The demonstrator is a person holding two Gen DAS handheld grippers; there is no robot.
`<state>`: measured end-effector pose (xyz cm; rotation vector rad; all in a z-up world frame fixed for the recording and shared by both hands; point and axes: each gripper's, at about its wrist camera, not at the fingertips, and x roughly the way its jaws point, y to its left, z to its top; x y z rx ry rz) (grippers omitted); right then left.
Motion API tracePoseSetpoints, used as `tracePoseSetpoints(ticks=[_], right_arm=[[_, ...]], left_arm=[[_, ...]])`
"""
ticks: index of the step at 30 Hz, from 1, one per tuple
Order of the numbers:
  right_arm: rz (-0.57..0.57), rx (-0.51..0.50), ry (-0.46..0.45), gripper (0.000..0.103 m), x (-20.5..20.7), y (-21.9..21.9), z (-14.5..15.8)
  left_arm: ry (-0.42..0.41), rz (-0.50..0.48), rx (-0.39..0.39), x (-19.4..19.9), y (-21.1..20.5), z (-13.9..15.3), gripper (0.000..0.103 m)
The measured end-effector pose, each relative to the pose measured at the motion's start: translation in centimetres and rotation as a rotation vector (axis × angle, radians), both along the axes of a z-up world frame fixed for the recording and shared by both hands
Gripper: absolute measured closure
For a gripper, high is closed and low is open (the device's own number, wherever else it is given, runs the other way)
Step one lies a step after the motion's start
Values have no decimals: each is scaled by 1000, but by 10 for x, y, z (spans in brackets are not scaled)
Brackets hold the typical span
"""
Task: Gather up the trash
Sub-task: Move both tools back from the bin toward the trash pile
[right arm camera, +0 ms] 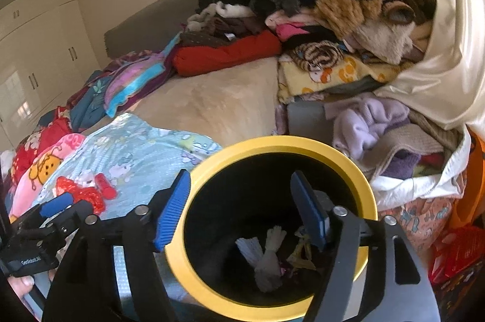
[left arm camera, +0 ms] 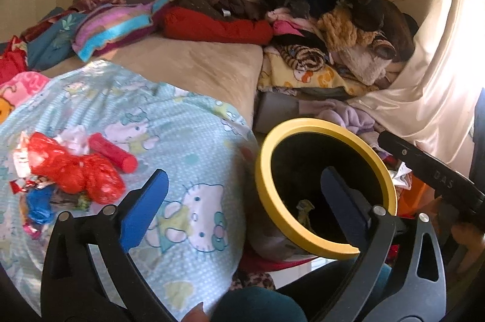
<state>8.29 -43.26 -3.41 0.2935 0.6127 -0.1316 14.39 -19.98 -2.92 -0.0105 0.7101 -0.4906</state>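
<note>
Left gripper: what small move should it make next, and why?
Probably swing the left gripper over to the red plastic bag on the blue blanket. Its fingers are open and empty, the yellow-rimmed bin already holds scraps, and wrappers still lie around that bag.

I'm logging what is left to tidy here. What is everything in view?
Bin: one, yellow rim, dark inside, beside the bed; white and yellowish scraps at its bottom.
Red plastic bag: one, crumpled, on the cartoon cat sheet.
Red tube: one, beside the bag.
Wrappers: several, blue, red and silver, near the bag.
Cartoon cat sheet: one, pale blue, on the bed's near end.
Clothes heap: many, mixed colours, far side of the bed.
Curtain: one, cream, at right.
Wardrobe: cream, along the left wall.
Left tongs: blue pads, open, empty.
Right tongs: blue pads, open, over the bin.
</note>
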Motion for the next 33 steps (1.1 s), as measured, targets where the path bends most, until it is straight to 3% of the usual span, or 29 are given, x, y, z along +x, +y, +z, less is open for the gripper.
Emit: tracePoseSetpoints(ticks=[17, 33], right_arm=[[129, -61, -77, 25, -3, 63, 27], [274, -110, -55, 22, 9, 133, 19]], left_arm=[[-76, 122, 11, -1, 61, 13, 11], [-81, 258, -15, 10, 124, 7, 11]])
